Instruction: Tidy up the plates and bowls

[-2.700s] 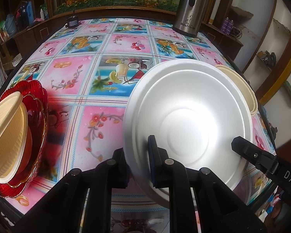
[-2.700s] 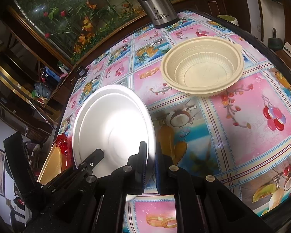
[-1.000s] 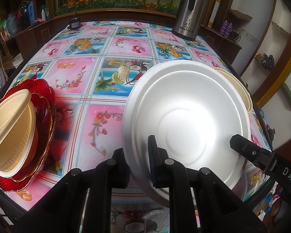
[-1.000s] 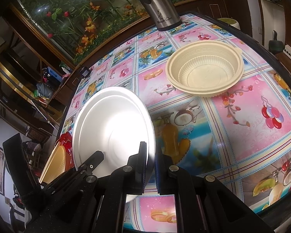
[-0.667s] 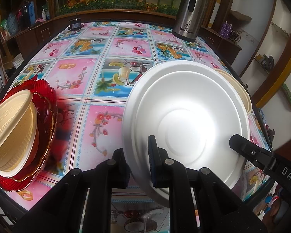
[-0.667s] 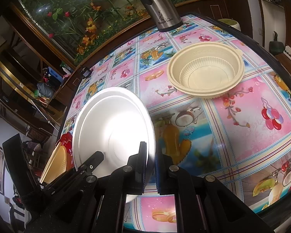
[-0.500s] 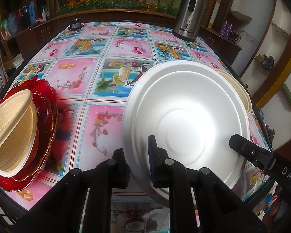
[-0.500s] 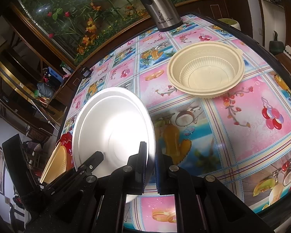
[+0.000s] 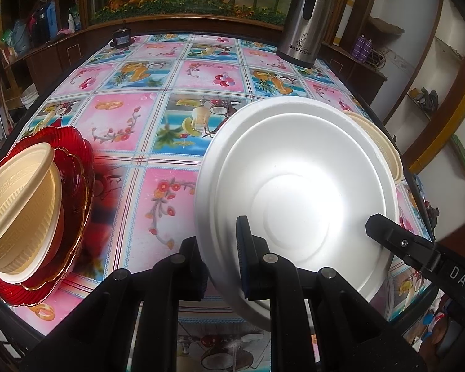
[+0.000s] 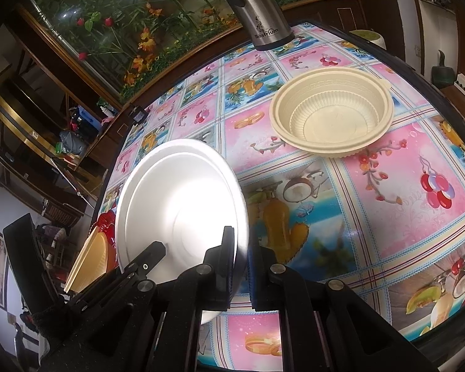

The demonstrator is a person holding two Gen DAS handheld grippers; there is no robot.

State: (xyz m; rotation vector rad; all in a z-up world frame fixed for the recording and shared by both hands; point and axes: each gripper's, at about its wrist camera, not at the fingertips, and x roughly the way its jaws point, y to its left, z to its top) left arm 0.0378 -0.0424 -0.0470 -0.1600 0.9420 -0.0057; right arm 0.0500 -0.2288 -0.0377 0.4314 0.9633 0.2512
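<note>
A white foam plate (image 9: 294, 186) is held tilted above the table, its hollow side facing both cameras. My left gripper (image 9: 220, 248) is shut on its near left rim. My right gripper (image 10: 241, 254) is shut on the opposite rim of the same white foam plate (image 10: 176, 198). The right gripper's tip (image 9: 372, 220) shows at the plate's right edge in the left wrist view. A cream ribbed bowl (image 10: 331, 117) sits on the table beyond the plate, mostly hidden behind it in the left wrist view. At the table's left edge, red glass plates (image 9: 74, 167) carry a stack of cream bowls (image 9: 21, 201).
A steel thermos jug (image 9: 307, 21) stands at the far right of the table, and a small black device (image 9: 122, 37) at the far left. The flowered tablecloth (image 9: 124, 117) covers the table. Wooden cabinets and shelves surround it, and the table's edge runs close on the right.
Both grippers keep their hold on the white plate. The view has shifted only slightly since the earliest frames; nothing was let go or taken up.
</note>
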